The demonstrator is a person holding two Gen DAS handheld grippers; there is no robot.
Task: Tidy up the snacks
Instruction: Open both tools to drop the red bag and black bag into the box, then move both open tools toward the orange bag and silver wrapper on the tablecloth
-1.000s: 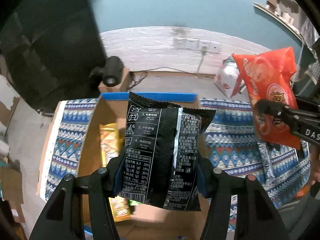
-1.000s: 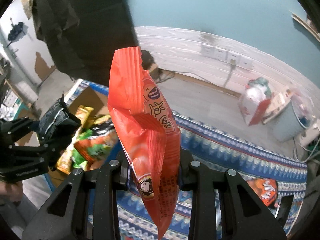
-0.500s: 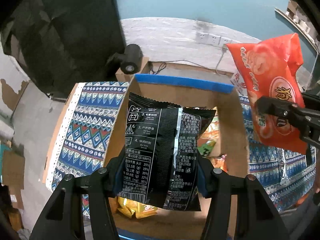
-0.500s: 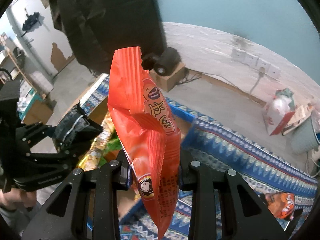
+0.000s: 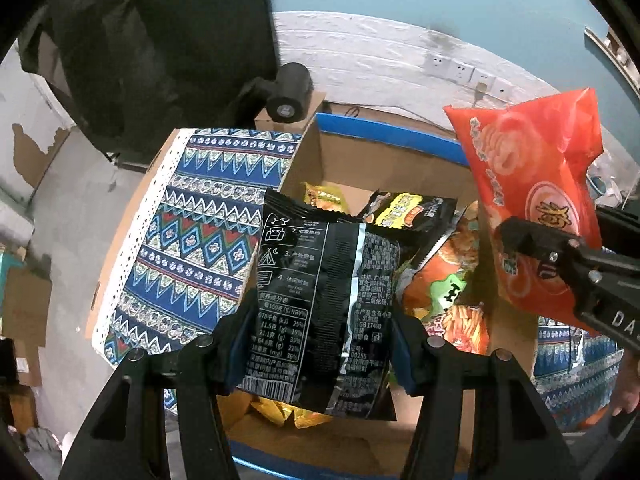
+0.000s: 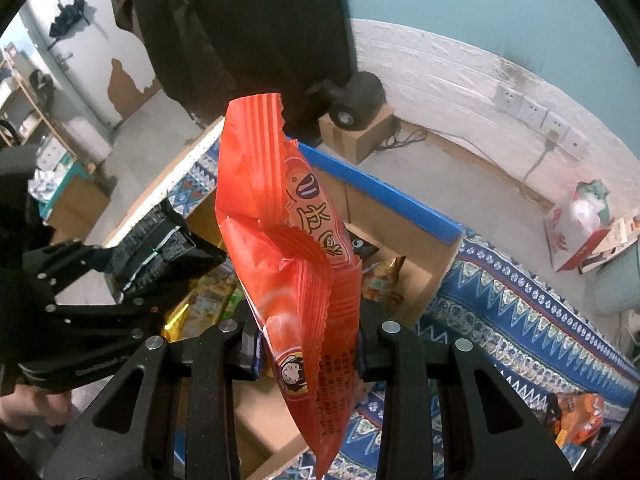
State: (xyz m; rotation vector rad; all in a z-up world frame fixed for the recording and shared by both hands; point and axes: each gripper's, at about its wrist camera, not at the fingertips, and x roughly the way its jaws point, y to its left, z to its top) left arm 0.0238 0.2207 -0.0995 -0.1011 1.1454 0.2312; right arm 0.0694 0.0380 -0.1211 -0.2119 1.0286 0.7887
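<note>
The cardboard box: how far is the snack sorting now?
Done: several packets already lie in the cardboard box. In hand: the left claw grips a black packet, the right claw a red packet. Left: dropping both, plus an orange packet on the cloth.

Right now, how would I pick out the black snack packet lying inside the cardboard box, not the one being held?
Find the open cardboard box with the blue-taped rim on the patterned blue cloth. Among its heap of packets, look toward the far side, just beyond the held black packet. The black packet with the yellow label lies there; its neighbours are orange or gold.
</note>
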